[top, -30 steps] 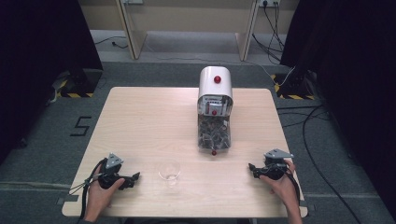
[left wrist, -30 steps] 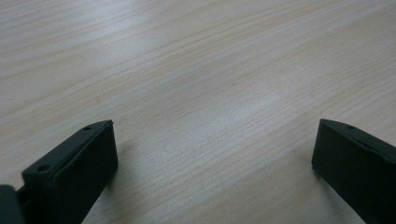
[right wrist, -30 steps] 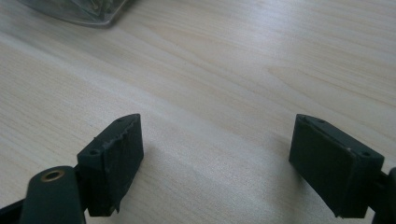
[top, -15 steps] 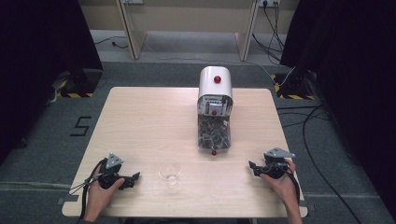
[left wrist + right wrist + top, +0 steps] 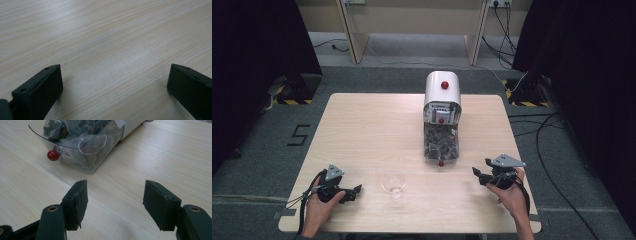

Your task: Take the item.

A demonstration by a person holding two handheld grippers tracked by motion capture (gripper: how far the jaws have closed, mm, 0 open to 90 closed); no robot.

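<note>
Both pairs of jaws stand wide apart with nothing between them. The left gripper (image 5: 353,191) rests low at the near left of the wooden table (image 5: 362,130), and its own view looks along its jaws at bare wood grain. The right gripper (image 5: 477,174) sits at the near right, held in the person's right hand (image 5: 508,194), and its own view looks toward the dispenser's clear bin.

The things nearest the grippers are a small clear glass cup (image 5: 393,184), upright near the front edge between the two hands, and a white dispenser (image 5: 442,95) in the middle of the table, whose transparent bin (image 5: 82,142) is packed with dark wrapped packets. A small red knob (image 5: 53,155) hangs at the bin's front lip.

The cup is the main risk, in my judgement. It is light, see-through and close to the table's near edge, so a sideways approach from the left gripper could knock it over or push it off before the jaws close around it. A hard squeeze on thin glass, or a grip too near the rim, could make it slip or tilt.

At the dispenser, the red knob is small and round, so the right jaws could slide off it or catch the bin's curved lip instead. Pulling without steadying the housing could drag the whole unit forward toward the cup.
</note>
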